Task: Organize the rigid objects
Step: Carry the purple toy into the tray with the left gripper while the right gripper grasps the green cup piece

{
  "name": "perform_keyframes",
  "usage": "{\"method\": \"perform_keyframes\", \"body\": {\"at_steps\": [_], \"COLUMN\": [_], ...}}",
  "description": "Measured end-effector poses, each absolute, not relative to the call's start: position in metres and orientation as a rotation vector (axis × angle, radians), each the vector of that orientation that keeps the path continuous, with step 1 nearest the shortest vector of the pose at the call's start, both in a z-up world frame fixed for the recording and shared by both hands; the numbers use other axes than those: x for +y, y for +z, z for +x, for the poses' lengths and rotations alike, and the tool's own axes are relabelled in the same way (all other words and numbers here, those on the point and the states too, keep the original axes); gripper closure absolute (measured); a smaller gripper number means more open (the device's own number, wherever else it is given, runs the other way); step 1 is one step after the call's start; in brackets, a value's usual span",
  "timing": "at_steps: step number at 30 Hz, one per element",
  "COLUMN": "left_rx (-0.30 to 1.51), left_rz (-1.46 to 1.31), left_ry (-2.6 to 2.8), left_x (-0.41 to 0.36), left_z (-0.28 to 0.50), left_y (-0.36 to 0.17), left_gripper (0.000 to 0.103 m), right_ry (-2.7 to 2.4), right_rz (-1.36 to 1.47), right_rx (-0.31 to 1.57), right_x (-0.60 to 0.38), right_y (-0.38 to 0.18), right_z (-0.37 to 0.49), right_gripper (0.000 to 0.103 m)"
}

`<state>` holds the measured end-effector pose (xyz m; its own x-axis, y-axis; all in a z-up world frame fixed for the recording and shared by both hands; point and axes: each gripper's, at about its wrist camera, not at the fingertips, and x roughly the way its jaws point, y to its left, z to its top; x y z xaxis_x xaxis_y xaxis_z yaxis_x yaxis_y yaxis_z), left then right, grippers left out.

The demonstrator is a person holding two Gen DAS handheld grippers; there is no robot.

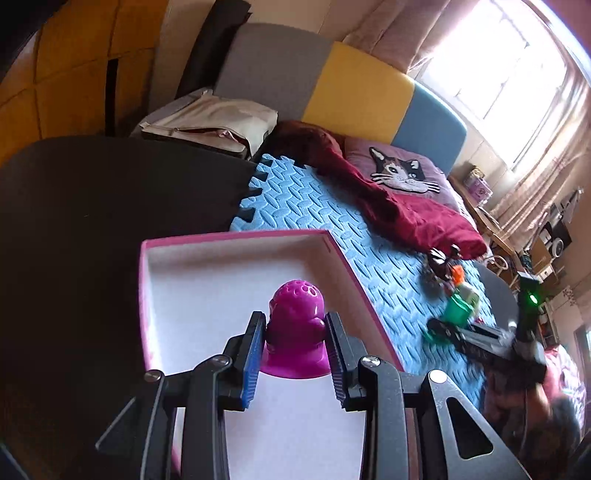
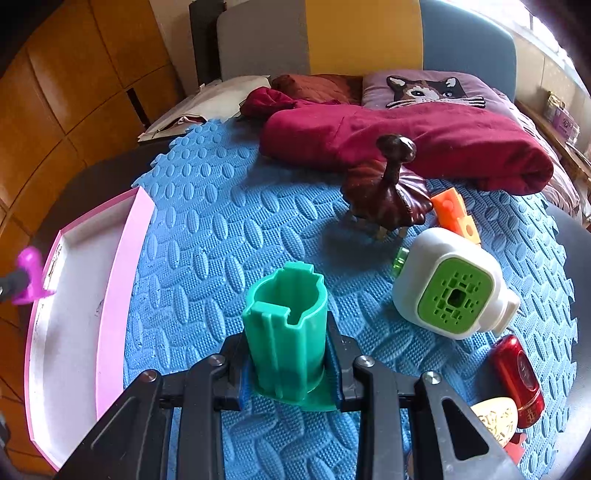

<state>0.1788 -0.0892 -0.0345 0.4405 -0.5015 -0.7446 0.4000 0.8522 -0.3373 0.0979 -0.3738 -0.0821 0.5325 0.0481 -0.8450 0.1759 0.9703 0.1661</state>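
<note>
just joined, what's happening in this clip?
A person is sorting toys off a blue foam mat into a pink-rimmed tray. The left hand-held gripper holds a magenta toy over the tray's white floor. The right hand-held gripper grips a green plastic cup above the mat. A white-and-green cube, orange block and red cylinder are on the mat.

Left wrist view: looks forward and down along the left gripper (image 1: pixel 295 347) from close above the pink box (image 1: pixel 236 236), facing the headboard (image 1: pixel 362 96) and window (image 1: pixel 491 66); the right gripper (image 1: pixel 443 325) appears at right.

Right wrist view: looks forward and down along the right gripper (image 2: pixel 286 365), near the blue mat (image 2: pixel 229 221), facing the headboard (image 2: pixel 362 33).

Shared: box (image 2: pixel 125 258), mat (image 1: pixel 317 206), cat pillow (image 1: pixel 399 170) (image 2: pixel 432 90), red blanket (image 1: pixel 413 214) (image 2: pixel 406 144).
</note>
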Motion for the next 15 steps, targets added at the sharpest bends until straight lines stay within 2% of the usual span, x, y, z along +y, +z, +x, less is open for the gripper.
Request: {"method": "perform_keyframes", "body": {"at_steps": [10,11,15], "left_rx": [0.952,0.960,0.982], "left_rz": [-0.060,-0.055,-0.069], "left_ry": [-0.505,-0.502,-0.494], "left_x": [-0.140,-0.140,-0.131], "left_z": [0.233,0.234,0.225], "left_y": [-0.051,-0.056,-0.062], "left_gripper": [0.070,0.068,0.050], "right_ry": [-0.085,-0.089,-0.097], "right_rz": [0.189,0.173,0.157], "right_rx": [1.001,0.999,0.995], "right_x": [-0.367,-0.365,-0.363], "right_y": [-0.083,-0.083,-0.084], "right_z": [0.099,0.099,0.098], "right_gripper": [0.072,0.072,0.072]}}
